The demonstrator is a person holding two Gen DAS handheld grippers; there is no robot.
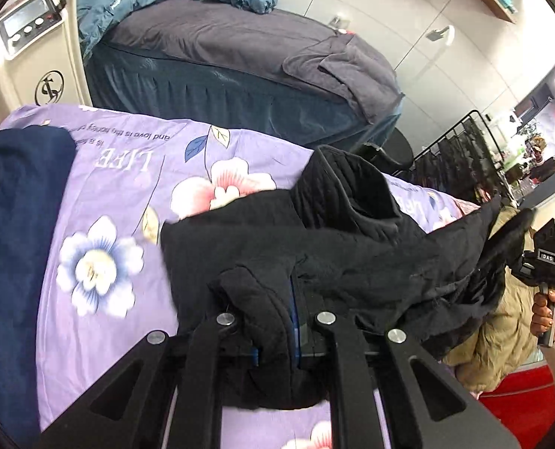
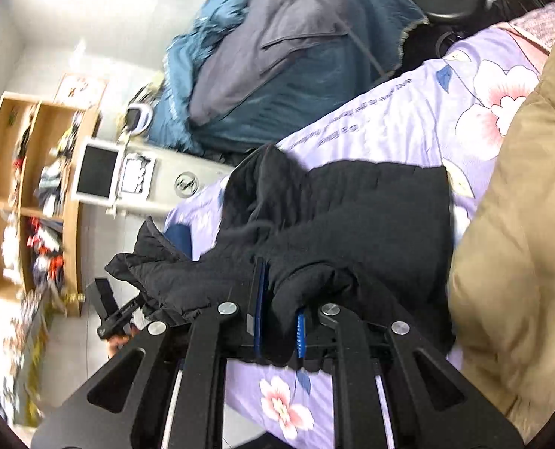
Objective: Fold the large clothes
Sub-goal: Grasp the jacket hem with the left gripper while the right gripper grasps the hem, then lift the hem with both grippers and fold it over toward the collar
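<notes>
Floral bedsheet [image 1: 127, 194] under black jacket [image 1: 352, 254]

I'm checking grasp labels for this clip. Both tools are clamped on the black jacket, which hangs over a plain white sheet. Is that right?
One thing is off: the sheet is not plain white. It is purple with a flower print and some lettering, as the left wrist view shows. The rest holds: the left tool and the right tool are each clamped on the black jacket.

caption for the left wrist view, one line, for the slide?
Left gripper shut on a black quilted jacket, lifting it over a purple floral bedsheet, right gripper holding its far end.
</notes>
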